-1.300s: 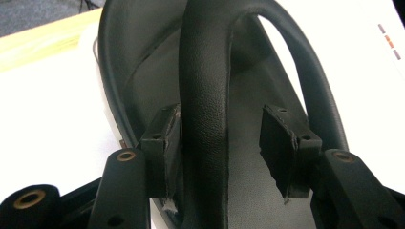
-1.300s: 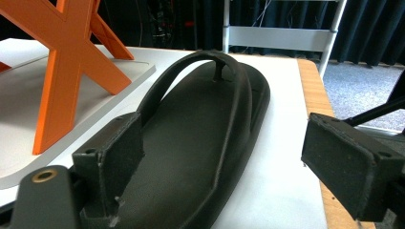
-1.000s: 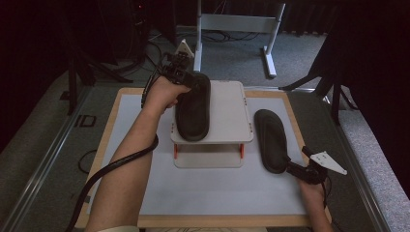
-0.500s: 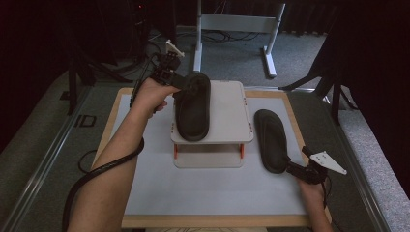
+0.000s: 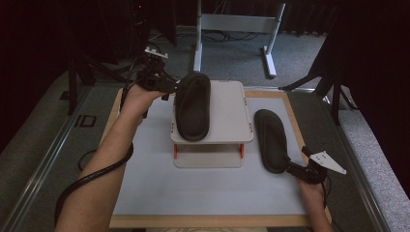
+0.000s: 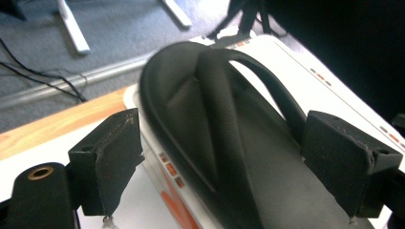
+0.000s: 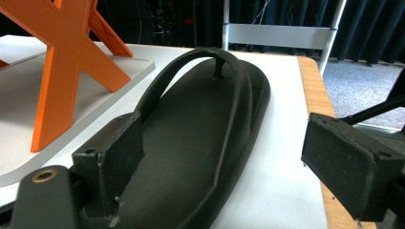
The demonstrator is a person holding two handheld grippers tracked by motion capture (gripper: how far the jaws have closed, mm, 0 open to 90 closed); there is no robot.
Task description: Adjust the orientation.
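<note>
One black flip-flop (image 5: 193, 106) lies on top of the white raised stand (image 5: 227, 125). Its toe end and strap (image 6: 224, 138) fill the space ahead of my left gripper (image 5: 168, 89) (image 6: 227, 167). That gripper sits at the sandal's far-left edge. Its jaws have just been opening, and the pads (image 6: 112, 160) stand clear of the rubber. The second flip-flop (image 5: 271, 140) (image 7: 200, 129) lies flat on the white mat to the right of the stand. My right gripper (image 5: 296, 169) (image 7: 219, 157) is open at its heel, with the left pad (image 7: 122, 152) beside the sole's edge.
The stand has orange cross legs (image 7: 62, 62) and a white base plate (image 7: 110, 81). The mat sits in a wooden-edged board (image 5: 309, 121). Beyond it are grey carpet, cables and a white metal frame (image 5: 232, 24). A cable (image 5: 92, 174) loops under the left forearm.
The left hand has slid left, away from the sandal on the stand. Its gripper has let go of the sandal. The right gripper and the second sandal have stayed in place.
</note>
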